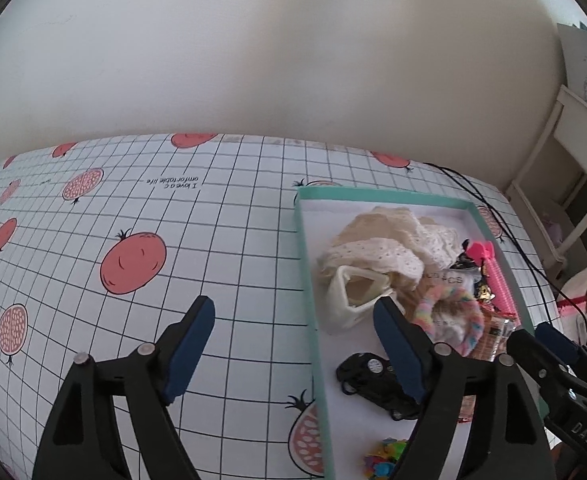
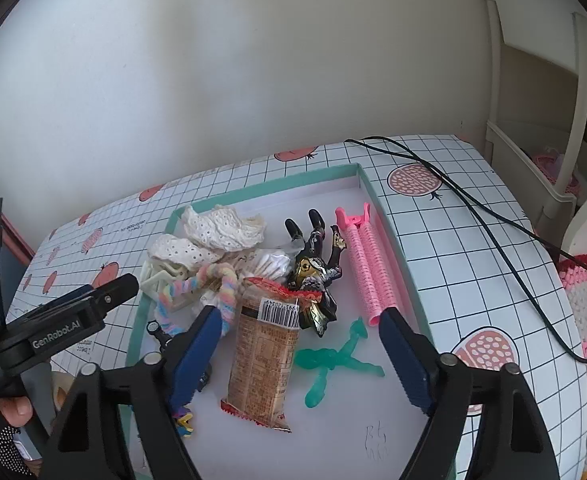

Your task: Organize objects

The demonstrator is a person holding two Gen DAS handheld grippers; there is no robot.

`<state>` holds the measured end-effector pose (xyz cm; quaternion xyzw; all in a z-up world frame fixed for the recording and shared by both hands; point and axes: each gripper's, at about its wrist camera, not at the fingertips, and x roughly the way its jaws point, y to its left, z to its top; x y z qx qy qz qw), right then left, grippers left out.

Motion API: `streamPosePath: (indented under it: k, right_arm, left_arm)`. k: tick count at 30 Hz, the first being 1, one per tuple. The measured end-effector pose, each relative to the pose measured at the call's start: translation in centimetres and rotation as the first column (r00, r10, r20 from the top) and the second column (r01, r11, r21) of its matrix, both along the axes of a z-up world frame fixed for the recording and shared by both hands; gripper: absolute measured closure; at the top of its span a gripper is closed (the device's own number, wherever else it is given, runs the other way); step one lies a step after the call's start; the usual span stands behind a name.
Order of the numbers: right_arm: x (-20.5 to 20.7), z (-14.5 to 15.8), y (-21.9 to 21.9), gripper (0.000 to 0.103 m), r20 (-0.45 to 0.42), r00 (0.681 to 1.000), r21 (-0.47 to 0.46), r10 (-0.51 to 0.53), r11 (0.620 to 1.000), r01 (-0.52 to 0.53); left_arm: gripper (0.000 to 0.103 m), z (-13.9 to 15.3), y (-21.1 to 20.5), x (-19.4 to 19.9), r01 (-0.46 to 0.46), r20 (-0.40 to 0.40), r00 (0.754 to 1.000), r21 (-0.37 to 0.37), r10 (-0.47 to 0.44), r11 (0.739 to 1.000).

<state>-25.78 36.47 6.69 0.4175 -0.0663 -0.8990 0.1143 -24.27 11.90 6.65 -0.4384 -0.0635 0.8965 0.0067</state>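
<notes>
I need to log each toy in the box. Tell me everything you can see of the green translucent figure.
The green translucent figure is a small humanoid toy of see-through teal plastic, with limbs splayed. It lies flat on the white floor of the teal-edged box, right of the snack packet and just in front of the dark armoured figure and pink hair roller. One raised limb ends near the roller's end; whether they touch is unclear. It lies between the right tool's open fingers, ungripped.

The tray held one snack packet, two figures, one toy car, one pink curler.
</notes>
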Motion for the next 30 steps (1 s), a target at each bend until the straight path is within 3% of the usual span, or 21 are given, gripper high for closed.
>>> streamPosePath:
  k: [8,11,17,21,30]
  right_arm:
    - [-0.1,-0.2,0.0,0.008,0.003,1.000,-0.003,-0.001,1.000,0.001]
    - [-0.1,-0.2,-0.1,0.004,0.002,1.000,-0.004,-0.002,1.000,0.002]
    - [-0.1,-0.2,-0.2,0.003,0.003,1.000,-0.004,-0.002,1.000,0.002]
    - [-0.1,-0.2,-0.4,0.001,0.002,1.000,-0.005,0.000,1.000,0.000]
    - [0.0,-0.2,-0.5,0.000,0.001,1.000,-0.009,-0.001,1.000,0.001]
  left_arm:
    - [0.014,-0.5,-0.6,-0.3,-0.018,0.020,1.000,-0.003,0.018,1.000]
    - [0.007,-0.7,-0.8,-0.3,-0.023,0.017,1.000,-0.004,0.023,1.000]
    - [0.006,-0.7,-1.2,-0.3,-0.039,0.006,0.999,-0.003,0.039,0.999]
    - [0.000,-0.7,-1.5,-0.3,-0.051,-0.005,0.999,0.001,0.051,0.999]
    - [0.000,-0.6,-2.1,-0.2,-0.064,-0.024,0.998,0.011,0.064,0.998]
